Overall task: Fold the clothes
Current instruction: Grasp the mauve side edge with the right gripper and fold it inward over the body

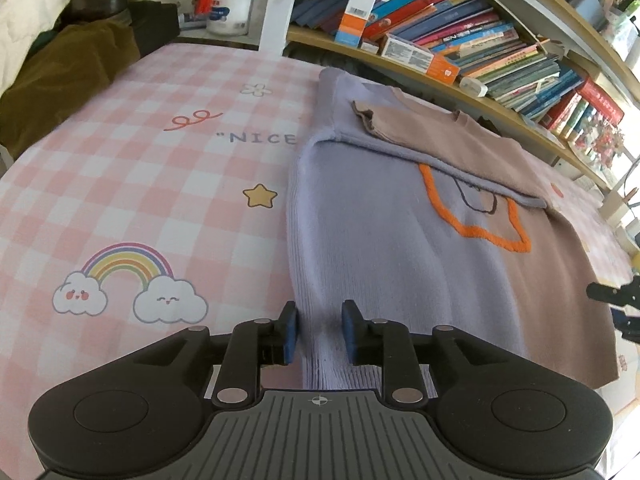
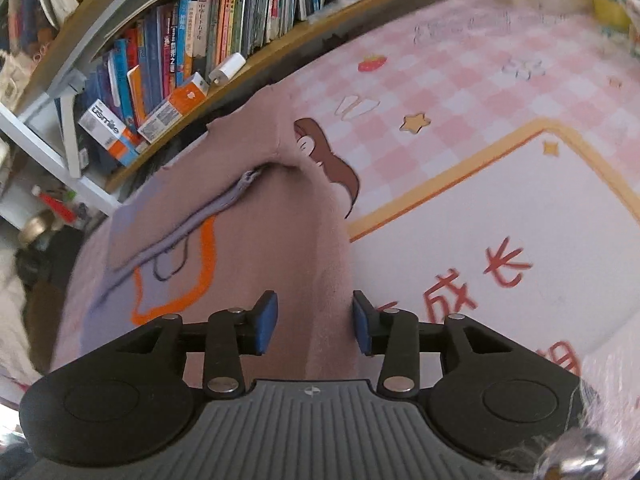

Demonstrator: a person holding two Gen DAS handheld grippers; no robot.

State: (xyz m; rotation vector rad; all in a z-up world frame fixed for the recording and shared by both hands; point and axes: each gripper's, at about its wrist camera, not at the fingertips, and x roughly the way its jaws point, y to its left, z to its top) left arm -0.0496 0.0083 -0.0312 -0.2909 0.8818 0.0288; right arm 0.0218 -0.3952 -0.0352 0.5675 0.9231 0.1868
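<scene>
Sweater (image 1: 384, 240) lies flat on the pink check cloth (image 1: 140, 184), just below the bookshelf (image 1: 460, 48), sleeves already tucked in. Left gripper (image 1: 319, 332) and right gripper (image 2: 314, 323) both sit part-open over its near hem, nothing pinched yet (prob lining up for the next fold).

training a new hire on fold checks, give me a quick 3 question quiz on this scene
1. True or false: the left claw is clamped shut on the sweater.
2. Which colour outlines the stitched shape on the sweater? A green, B orange, C red.
3. Fill in: the word printed on the checked cloth beside the sweater's folded edge is ____.

Key
1. False: the blue pads stand apart, with knit between them.
2. B.
3. NICE.
</scene>
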